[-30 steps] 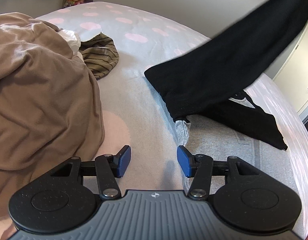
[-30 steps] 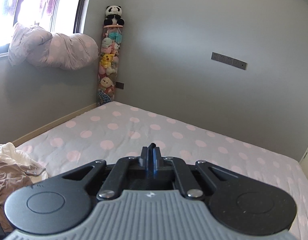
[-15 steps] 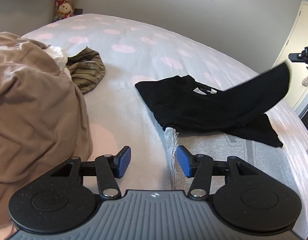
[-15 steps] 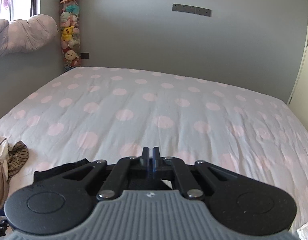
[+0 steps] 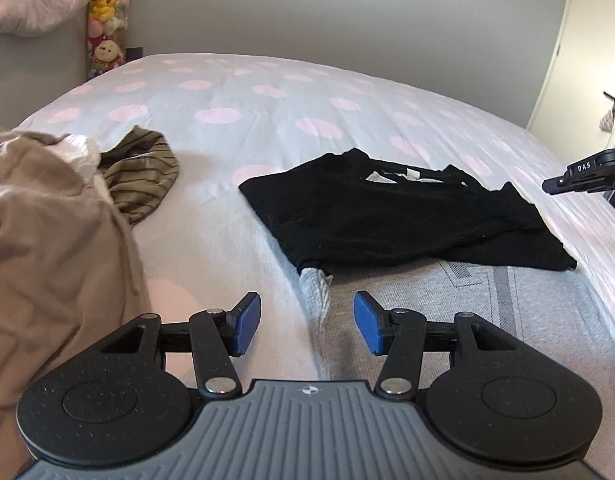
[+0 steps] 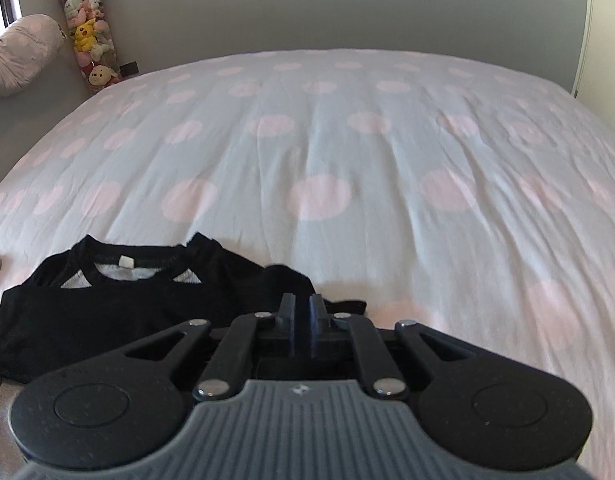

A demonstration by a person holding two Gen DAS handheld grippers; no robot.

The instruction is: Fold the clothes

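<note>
Left wrist view: the left tool [image 5: 307, 322] hangs open and empty; ahead of it the black shirt [image 5: 395, 220] lies folded on a grey garment [image 5: 447, 312], a brown heap [image 5: 47, 240] unfolded beside.

Right wrist view: the right tool [image 6: 302, 312] is opening, nothing between its jaws, the black shirt [image 6: 107, 312] just beyond on the bed [image 6: 347, 140].

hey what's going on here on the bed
A person with a gripper in each hand is folding clothes on a polka-dot bed. A black shirt lies folded across a grey garment. The right gripper sits at the shirt's edge, its jaws opening with nothing visibly between them. The left gripper hovers open over the grey garment's edge, holding nothing. A pile of unfolded clothes waits to the left.
</note>
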